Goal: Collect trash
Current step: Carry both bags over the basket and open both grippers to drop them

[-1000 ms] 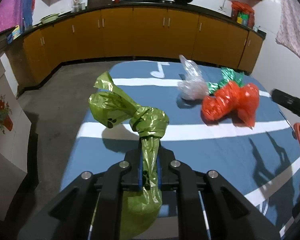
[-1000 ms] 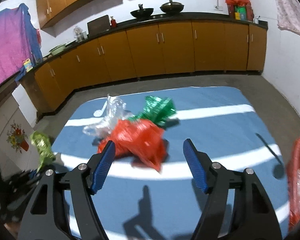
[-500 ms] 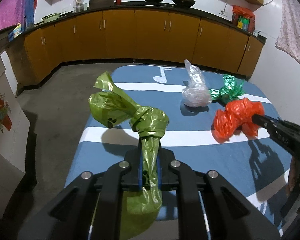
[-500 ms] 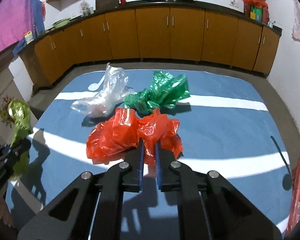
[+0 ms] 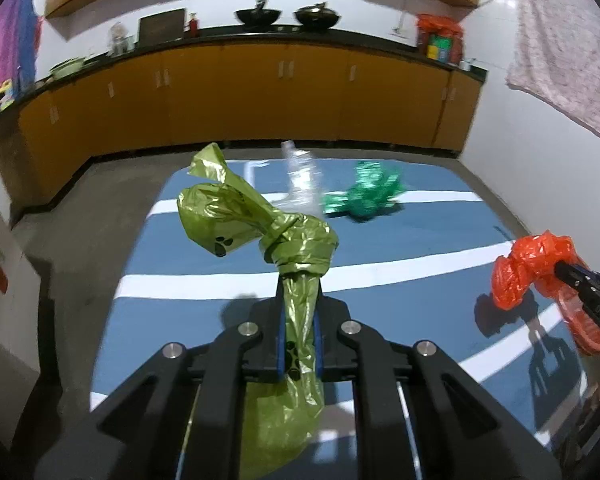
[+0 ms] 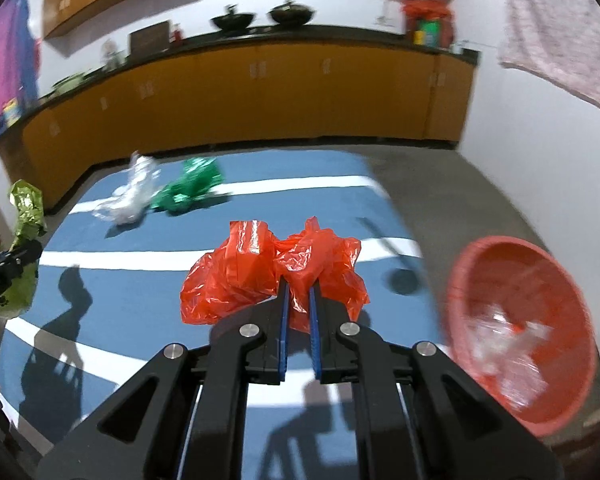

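My left gripper (image 5: 298, 300) is shut on a knotted olive-green bag (image 5: 256, 226) with paw prints, held above the blue mat (image 5: 380, 240). My right gripper (image 6: 298, 286) is shut on a crumpled red plastic bag (image 6: 236, 276), lifted off the mat (image 6: 140, 280); the same red bag (image 5: 528, 268) shows at the right edge of the left wrist view. A clear plastic bag (image 6: 130, 196) and a dark green bag (image 6: 190, 190) lie together at the mat's far side. A red basket (image 6: 520, 320) with clear plastic inside stands at the right.
Orange cabinets (image 5: 260, 104) under a dark counter run along the far wall. Bare concrete floor (image 5: 72, 216) borders the mat on the left. A patterned cloth (image 5: 568, 48) hangs at the upper right. The white wall (image 6: 540, 152) rises behind the basket.
The right gripper closed on the red bag, lifted it and swung right toward the red basket. The left gripper kept its hold on the olive bag and shifted, rising a little.
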The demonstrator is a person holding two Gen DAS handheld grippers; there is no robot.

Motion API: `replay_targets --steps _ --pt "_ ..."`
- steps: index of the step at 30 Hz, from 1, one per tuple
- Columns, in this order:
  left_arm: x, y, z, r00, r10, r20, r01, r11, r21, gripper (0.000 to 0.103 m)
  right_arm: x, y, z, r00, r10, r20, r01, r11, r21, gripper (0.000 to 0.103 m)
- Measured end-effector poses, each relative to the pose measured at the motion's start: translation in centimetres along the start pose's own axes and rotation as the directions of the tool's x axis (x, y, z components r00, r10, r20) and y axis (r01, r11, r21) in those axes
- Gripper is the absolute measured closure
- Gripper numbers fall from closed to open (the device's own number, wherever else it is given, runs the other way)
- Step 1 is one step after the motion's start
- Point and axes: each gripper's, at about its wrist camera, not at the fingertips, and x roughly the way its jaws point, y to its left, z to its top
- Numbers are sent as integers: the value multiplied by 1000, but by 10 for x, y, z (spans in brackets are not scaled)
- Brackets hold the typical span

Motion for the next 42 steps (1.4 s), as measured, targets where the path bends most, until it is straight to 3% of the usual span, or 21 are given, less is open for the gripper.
replay_targets --steps 10,27,42 --pt "-19 -75 5 996 -91 15 89 991 102 92 -54 -73 -16 991 -113 67 104 986 129 94" --pt "-17 -196 -1 978 -209 -23 208 945 254 92 -82 -157 -42 961 -268 63 238 924 299 94" --pt "-9 -281 -6 924 -372 -85 380 879 289 92 -83 -198 -51 937 -347 35 307 869 388 94"
